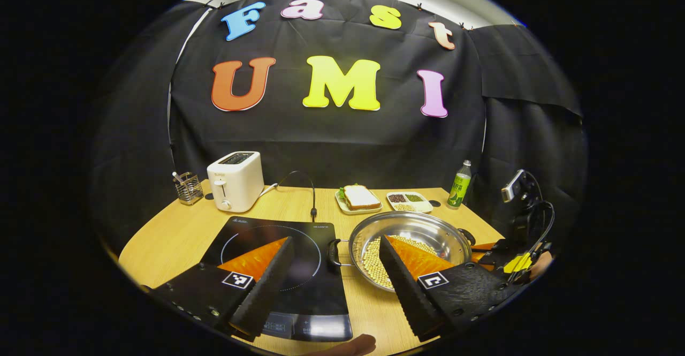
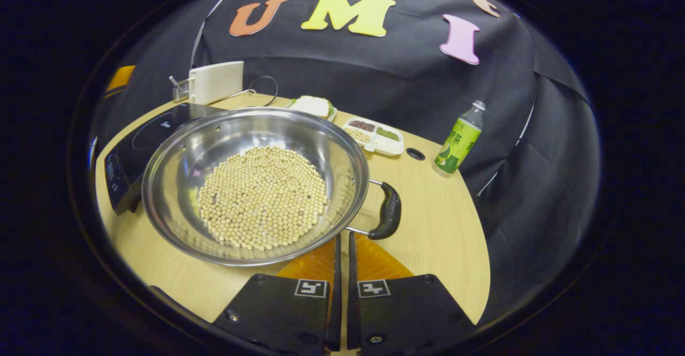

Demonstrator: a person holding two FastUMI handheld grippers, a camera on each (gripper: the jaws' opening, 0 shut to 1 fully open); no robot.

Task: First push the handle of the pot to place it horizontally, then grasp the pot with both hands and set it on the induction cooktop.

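Observation:
A steel pot [image 1: 412, 238] with soybeans in it stands on the wooden table, right of the black induction cooktop [image 1: 278, 259]. One of its black handles [image 1: 333, 252] points at the cooktop; the opposite handle [image 2: 388, 211] sticks out to the right in the right gripper view. My left gripper [image 1: 337, 241] is open, one finger over the cooktop and the other over the pot's near rim. My right gripper [image 2: 343, 249] is shut with nothing between its fingers, and its tips sit at the pot's rim [image 2: 257, 259] just beside the handle's lower rod.
Along the back stand a white toaster [image 1: 235, 180] with its cable, a wire utensil holder [image 1: 188, 187], a plate with a sandwich [image 1: 359, 198], a small tray of beans [image 1: 409, 201] and a green bottle [image 2: 457, 142]. The table edge curves close on the right.

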